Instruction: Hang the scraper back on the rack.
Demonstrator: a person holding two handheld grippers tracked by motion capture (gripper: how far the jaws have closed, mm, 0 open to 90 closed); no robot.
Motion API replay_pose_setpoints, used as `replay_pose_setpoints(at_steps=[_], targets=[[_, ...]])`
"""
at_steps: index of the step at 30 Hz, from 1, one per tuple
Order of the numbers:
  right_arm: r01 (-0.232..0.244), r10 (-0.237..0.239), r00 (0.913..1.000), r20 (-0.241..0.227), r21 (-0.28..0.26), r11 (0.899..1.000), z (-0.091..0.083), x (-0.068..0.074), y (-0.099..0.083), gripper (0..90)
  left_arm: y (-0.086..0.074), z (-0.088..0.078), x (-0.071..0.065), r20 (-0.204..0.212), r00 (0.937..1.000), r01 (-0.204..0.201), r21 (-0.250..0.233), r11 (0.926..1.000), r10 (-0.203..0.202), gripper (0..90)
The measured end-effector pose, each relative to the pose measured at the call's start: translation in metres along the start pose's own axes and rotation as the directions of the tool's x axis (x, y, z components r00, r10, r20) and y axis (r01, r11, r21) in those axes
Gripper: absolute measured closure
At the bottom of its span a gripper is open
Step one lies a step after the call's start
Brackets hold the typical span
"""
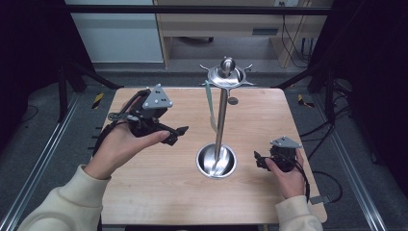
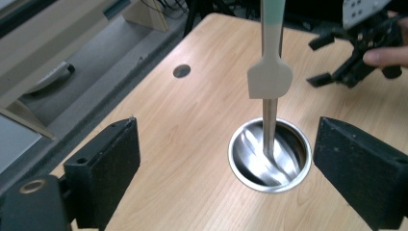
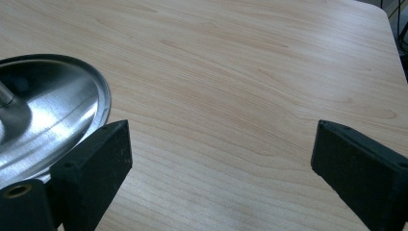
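Note:
A metal stand (image 1: 221, 120) rises from a shiny round base (image 1: 216, 161) at the middle of the wooden table (image 1: 159, 192). A spatula (image 1: 210, 108) with a green handle and a pale blade (image 2: 269, 79) hangs from the stand's top ring (image 1: 226, 74). My left gripper (image 1: 178, 134) is held above the table to the left of the stand, open, with nothing between its jaws; it faces the base (image 2: 269, 156) and the hanging blade. My right gripper (image 1: 257, 161) sits low by the base's right side, open and empty (image 3: 222, 125), with the base rim (image 3: 103, 96) at its left jaw.
A small round hole (image 1: 233, 101) marks the table behind the stand. The right gripper (image 2: 332, 57) appears beyond the stand in the left gripper view. Dark frame posts (image 1: 329, 91) and floor rails flank the table; cabinets stand at the back.

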State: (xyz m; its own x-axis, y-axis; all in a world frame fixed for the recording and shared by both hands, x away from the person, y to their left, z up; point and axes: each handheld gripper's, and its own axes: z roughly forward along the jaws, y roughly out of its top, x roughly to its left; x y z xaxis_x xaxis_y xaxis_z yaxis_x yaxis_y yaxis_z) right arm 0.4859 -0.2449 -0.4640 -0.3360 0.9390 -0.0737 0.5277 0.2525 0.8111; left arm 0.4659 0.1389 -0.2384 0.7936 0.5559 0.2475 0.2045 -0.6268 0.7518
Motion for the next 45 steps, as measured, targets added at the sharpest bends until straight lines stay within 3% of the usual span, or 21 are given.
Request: replay_pose_setpoints(at_steps=[12,19,32,45], targets=[[0.008,-0.008,1.0000,-0.006,-0.004,1.000,-0.001,0.000,0.000,6.0,-0.027,0.020,-0.004,0.014,0.9997,-0.023,0.086,0.9961,0.022,5.7],[0.008,-0.008,1.0000,-0.002,-0.008,1.000,0.000,-0.001,0.000,6.5,-0.048,0.036,-0.003,0.035,0.9993,-0.020,0.155,0.9877,0.014,5.3],[0.024,-0.024,0.9997,0.001,-0.001,1.000,-0.001,-0.002,-0.001,8.4,-0.079,0.058,-0.002,0.009,0.9999,-0.011,0.225,0.9743,0.009,5.6],[0.043,-0.043,0.9991,-0.004,0.007,0.999,-0.002,-0.003,-0.003,9.3,-0.120,0.067,0.019,-0.044,0.9972,0.070,0.262,0.9625,-0.061,6.2]])
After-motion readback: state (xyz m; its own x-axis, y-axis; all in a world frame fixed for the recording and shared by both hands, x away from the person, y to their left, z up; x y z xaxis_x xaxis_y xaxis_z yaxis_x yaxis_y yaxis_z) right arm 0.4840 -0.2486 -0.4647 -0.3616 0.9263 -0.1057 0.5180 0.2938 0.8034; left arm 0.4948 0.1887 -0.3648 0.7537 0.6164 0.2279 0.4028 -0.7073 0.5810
